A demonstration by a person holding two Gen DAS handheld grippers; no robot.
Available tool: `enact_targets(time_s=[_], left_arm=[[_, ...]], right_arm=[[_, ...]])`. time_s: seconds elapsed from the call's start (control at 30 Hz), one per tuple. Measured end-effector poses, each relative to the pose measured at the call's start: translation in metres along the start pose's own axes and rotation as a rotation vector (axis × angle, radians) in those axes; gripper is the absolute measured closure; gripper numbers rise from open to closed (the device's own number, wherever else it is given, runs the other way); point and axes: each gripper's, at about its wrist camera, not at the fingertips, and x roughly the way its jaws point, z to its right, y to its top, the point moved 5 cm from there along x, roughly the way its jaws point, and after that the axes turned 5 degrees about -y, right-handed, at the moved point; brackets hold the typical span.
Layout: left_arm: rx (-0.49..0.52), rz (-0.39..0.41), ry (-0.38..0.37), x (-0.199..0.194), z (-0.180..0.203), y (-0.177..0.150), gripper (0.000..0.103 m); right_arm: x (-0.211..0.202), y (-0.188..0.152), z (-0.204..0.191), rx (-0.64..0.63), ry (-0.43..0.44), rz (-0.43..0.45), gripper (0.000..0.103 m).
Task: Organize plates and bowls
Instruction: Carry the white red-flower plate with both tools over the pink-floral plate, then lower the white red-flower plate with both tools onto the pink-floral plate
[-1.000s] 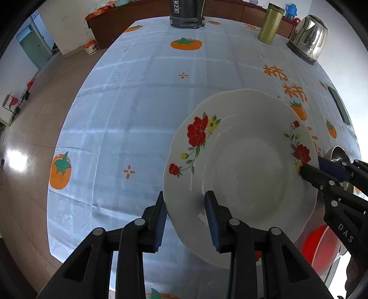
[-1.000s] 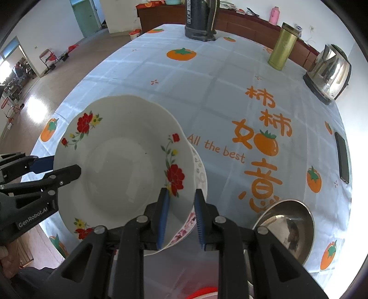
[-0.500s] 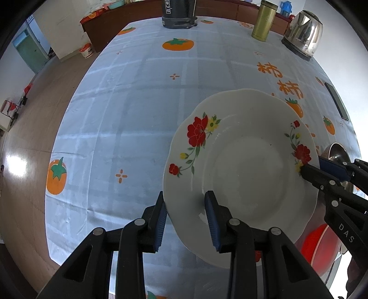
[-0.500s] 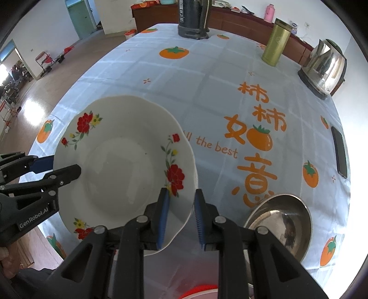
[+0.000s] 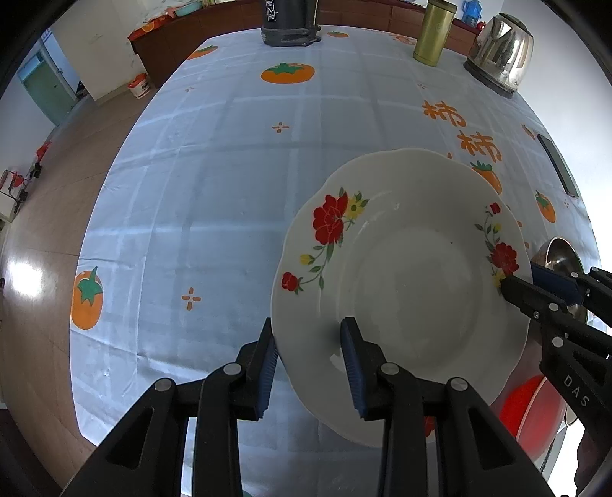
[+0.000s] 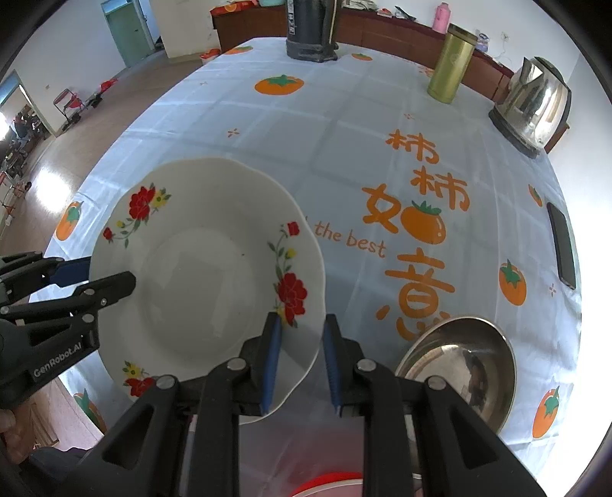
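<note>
A white floral plate (image 5: 405, 275) with red flowers is held above the table by both grippers. My left gripper (image 5: 308, 367) is shut on its near-left rim. My right gripper (image 6: 300, 359) is shut on its opposite rim; the plate also shows in the right wrist view (image 6: 206, 275). The right gripper appears at the right edge of the left wrist view (image 5: 535, 283), the left gripper at the left edge of the right wrist view (image 6: 91, 275). A steel bowl (image 6: 463, 363) sits on the table at the right. A red bowl (image 5: 531, 416) lies below the plate.
The table carries a light-blue persimmon cloth (image 5: 237, 183). At its far end stand a black appliance (image 6: 311, 34), a gold canister (image 6: 451, 69) and a steel kettle (image 6: 535, 107). A phone (image 6: 562, 244) lies near the right edge. Wooden floor lies beyond the left edge.
Both grippers have carried the plate towards me and higher; the table's far objects look farther away. A patterned plate seen under its right rim one second ago is out of view.
</note>
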Motion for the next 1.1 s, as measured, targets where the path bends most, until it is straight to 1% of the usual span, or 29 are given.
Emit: enact_targets(time_s=[1.1], left_arm=[[-0.007,-0.031,-0.012,0.016,-0.005,-0.002,0.068]], right_arm=[[0.012,0.002,-0.001,-0.013,-0.022,-0.005,0.081]])
